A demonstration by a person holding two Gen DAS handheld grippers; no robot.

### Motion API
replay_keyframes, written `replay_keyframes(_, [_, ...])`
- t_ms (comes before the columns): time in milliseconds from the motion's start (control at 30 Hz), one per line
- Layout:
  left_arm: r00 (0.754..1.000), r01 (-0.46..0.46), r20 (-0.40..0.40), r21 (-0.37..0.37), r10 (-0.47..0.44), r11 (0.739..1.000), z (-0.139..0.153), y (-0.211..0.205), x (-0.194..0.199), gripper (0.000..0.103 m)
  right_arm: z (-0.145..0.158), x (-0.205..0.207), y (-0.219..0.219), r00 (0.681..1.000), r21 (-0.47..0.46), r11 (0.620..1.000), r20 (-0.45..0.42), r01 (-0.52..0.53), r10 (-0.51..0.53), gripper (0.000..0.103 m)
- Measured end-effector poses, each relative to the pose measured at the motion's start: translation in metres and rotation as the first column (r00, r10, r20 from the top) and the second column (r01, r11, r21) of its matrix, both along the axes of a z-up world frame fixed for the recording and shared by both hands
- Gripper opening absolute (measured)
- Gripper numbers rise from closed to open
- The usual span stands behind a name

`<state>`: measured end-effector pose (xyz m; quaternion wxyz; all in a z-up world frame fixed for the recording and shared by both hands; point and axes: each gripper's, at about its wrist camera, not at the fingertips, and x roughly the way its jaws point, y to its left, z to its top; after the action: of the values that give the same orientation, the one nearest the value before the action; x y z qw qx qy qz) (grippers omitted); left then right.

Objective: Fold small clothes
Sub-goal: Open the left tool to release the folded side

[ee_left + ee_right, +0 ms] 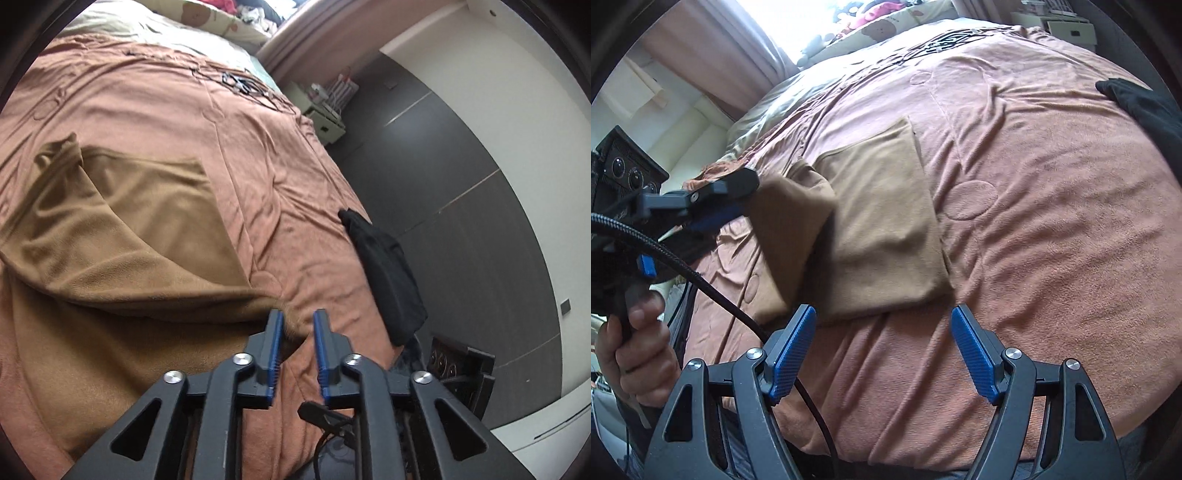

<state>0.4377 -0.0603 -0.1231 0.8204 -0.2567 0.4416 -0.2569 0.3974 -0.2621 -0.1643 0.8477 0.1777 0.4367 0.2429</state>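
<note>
A tan garment (129, 229) lies partly folded on the rust-brown bedspread (258, 147). My left gripper (297, 321) is shut on its near corner; a fuzzy bit of tan cloth shows between the narrow blue pads. In the right wrist view the left gripper (738, 199) holds that flap raised over the flat part of the tan garment (882, 229). My right gripper (882, 317) stands wide open just in front of the garment's near edge, nothing between its fingers. A black garment (384, 273) lies at the bed's right edge, also visible as the black garment (1145, 107) at the far right.
A person's hand (639, 332) grips the left tool's handle, and a braided black cable (720, 295) crosses in front of it. A tangle of dark cords (240, 83) lies far up the bed near pillows (207, 18). A nightstand (325, 114) and dark floor (461, 184) flank the bed's right side.
</note>
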Motion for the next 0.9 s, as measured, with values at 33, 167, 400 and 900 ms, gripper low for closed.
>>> replay_keyframes(33, [1.0, -0.002, 0.003, -0.005, 0.002, 1.0, -0.001, 0.003, -0.002, 0.031, -0.001, 0.001, 0.0, 1.0, -0.003, 1.0, -0.004, -0.003, 0.003, 0.074])
replay_keyframes(167, [0.998, -0.064, 0.023, 0.026, 0.063, 0.998, 0.0, 0.026, -0.013, 0.046, -0.001, 0.006, 0.007, 1.0, -0.032, 0.999, -0.007, -0.023, 0.023, 0.074])
replay_keyframes(400, [0.986, -0.167, -0.013, 0.073, 0.169, 0.983, -0.019, 0.08, -0.034, 0.046, 0.001, 0.027, 0.039, 0.995, -0.17, 0.981, 0.018, -0.096, 0.1, 0.073])
replay_keyframes(900, [0.905, -0.372, -0.172, 0.126, 0.389, 0.92, -0.091, 0.154, -0.068, 0.046, -0.013, 0.079, 0.109, 0.978, -0.435, 0.879, -0.012, -0.193, 0.209, 0.037])
